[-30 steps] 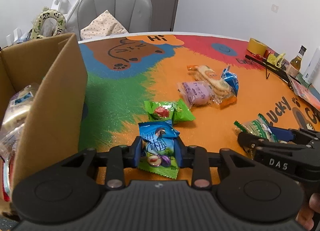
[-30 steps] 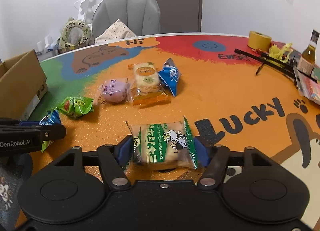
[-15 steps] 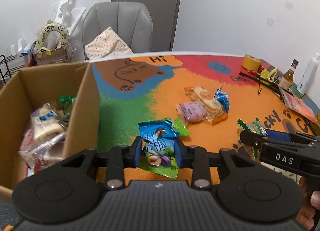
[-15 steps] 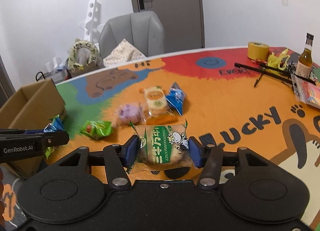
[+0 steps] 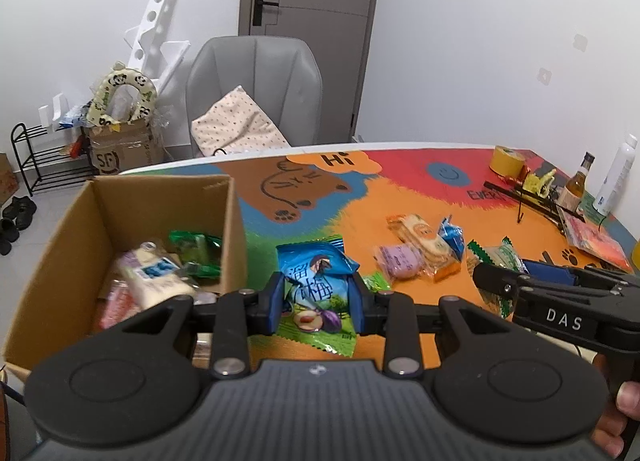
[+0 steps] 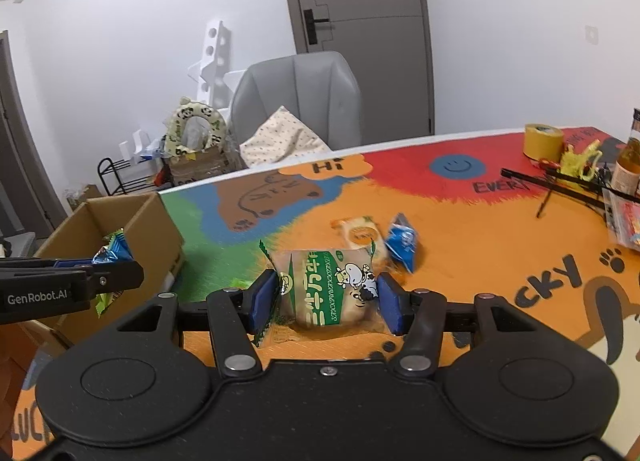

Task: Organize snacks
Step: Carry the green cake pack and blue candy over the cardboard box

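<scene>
My left gripper [image 5: 318,303] is shut on a blue plum-candy packet [image 5: 316,285] and holds it in the air beside the right wall of an open cardboard box [image 5: 236,221]. The box holds several snack packets [image 5: 156,277]. My right gripper [image 6: 326,303] is shut on a green-and-white cow-print snack packet [image 6: 332,289], raised above the table. The left gripper with its blue packet also shows in the right wrist view [image 6: 114,261], over the box [image 6: 156,233]. A purple packet [image 5: 400,261], an orange cracker packet [image 5: 420,237] and a small blue packet [image 5: 452,239] lie on the table.
A small green packet [image 5: 376,283] lies on the table just behind my left gripper. At the table's far right are a yellow tape roll [image 5: 508,161], black sticks [image 5: 532,201], a brown bottle [image 5: 576,185] and a white bottle [image 5: 614,177]. A grey chair [image 5: 256,93] stands behind the table.
Both grippers have risen from the table with their packets. The left has moved toward the box, so its inside now shows; the right has lifted and shifted left.
</scene>
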Tool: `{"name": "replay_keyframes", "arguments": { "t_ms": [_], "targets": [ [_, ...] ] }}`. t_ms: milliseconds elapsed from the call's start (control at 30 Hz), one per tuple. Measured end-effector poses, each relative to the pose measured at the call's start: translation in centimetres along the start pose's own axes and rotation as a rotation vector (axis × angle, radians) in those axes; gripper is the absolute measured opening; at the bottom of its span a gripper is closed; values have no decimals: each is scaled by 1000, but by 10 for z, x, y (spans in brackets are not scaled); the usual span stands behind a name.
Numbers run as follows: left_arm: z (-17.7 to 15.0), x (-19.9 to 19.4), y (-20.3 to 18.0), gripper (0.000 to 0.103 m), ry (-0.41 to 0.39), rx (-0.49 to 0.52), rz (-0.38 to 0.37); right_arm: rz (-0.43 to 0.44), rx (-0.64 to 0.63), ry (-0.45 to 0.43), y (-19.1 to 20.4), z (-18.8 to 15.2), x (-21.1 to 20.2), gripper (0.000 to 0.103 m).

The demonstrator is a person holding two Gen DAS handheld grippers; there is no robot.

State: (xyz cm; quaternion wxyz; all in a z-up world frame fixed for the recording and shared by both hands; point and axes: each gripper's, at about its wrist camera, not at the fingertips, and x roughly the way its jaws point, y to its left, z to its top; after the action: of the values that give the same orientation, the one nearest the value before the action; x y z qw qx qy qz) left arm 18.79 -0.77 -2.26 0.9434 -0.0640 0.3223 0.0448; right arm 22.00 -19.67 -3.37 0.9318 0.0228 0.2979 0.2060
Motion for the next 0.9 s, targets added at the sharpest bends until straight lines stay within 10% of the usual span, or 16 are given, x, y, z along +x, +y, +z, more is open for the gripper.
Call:
{"name": "replay_keyframes", "arguments": {
  "t_ms": [900],
  "targets": [
    [13, -32, 83, 32, -79, -68, 66, 111, -83, -55, 87, 28, 4, 52]
  ]
}}
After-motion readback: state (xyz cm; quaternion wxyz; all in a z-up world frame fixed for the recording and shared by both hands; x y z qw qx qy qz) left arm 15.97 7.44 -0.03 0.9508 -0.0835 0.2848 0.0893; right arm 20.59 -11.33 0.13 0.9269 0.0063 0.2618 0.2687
